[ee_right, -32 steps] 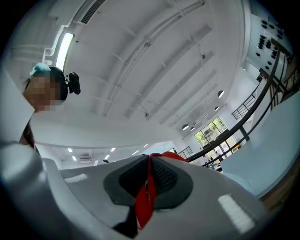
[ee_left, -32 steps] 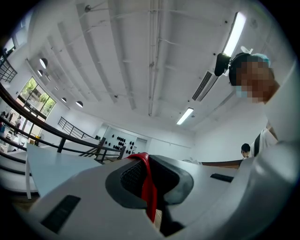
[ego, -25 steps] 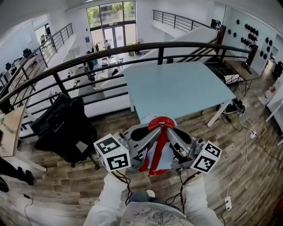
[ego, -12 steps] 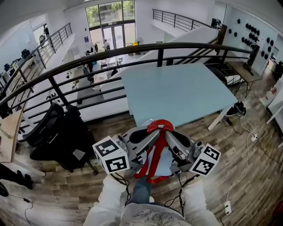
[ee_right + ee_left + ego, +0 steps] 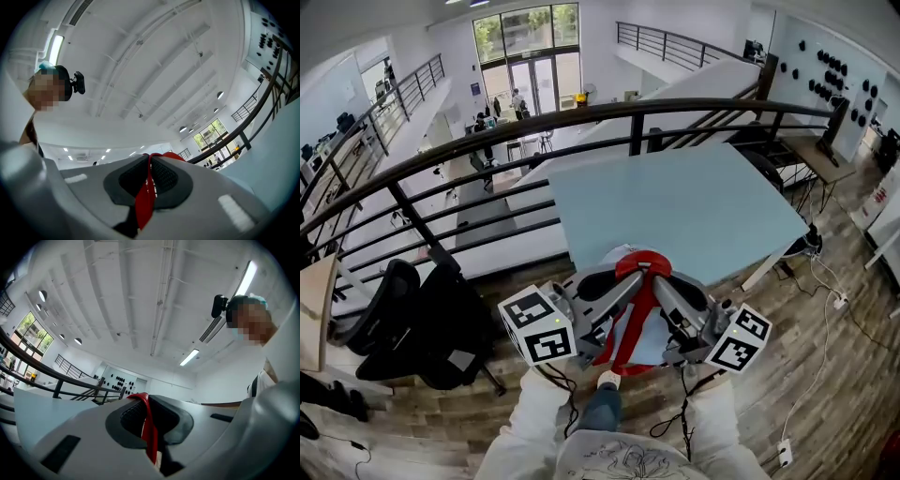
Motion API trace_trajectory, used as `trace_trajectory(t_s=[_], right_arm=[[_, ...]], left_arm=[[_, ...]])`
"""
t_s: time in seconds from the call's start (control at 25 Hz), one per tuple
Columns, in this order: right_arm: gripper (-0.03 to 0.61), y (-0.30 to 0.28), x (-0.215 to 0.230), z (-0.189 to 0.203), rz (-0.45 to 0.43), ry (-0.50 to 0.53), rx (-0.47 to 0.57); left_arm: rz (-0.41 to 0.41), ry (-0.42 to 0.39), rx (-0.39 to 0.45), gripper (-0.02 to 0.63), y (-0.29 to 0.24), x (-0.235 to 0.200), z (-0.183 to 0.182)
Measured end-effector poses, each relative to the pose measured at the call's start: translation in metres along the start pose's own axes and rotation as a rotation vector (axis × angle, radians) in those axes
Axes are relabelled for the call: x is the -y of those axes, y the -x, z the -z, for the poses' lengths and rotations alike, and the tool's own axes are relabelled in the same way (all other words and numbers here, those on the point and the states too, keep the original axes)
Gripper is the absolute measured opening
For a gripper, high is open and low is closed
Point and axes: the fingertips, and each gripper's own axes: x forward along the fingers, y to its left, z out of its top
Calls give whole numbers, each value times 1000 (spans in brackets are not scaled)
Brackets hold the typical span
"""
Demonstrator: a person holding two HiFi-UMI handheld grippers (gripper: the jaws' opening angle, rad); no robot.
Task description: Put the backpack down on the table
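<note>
My white sleeves [image 5: 534,412] are sitting nearest the camera, running up to the two marker cubes. From there I'm angling the left claw [image 5: 626,278] and the right claw [image 5: 664,278] in toward each other, so the tips are nearly meeting on the near side of the counter [image 5: 694,197].

Both claws are clamped tight on the red strap [image 5: 642,264]. The left gripper view is showing it pinched between the dark pads [image 5: 131,414], and the right gripper view is showing the same. My read on why: pinching the top loop from both sides is letting the bag hang free and keeping it from swinging while I'm carrying it.

The backpack [image 5: 654,337] is hanging under the claws, its pale blue body showing between them. It's not on the counter yet. It's hanging just short of the counter's near edge, over the wood floor [image 5: 806,375].

Its long axis is running down from the strap loop toward my feet, top end up at the claws and bottom end toward the floor. I can't tell which face is turned toward the counter.

The dark railing [image 5: 581,112] is curving past the counter's far side. A black chair [image 5: 422,319] is standing off the counter's left side. I'm judging the lowering step isn't started.
</note>
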Motion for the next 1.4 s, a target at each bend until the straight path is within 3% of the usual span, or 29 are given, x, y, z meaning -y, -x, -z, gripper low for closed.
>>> trace_trajectory(t_s=[0.64, 1.4], right_arm=[[28, -93, 129, -55, 26, 50, 41], [28, -134, 228, -60, 35, 7, 9]], left_arm=[[71, -33, -12, 18, -69, -138, -60], [24, 3, -23, 18, -113, -235, -58]])
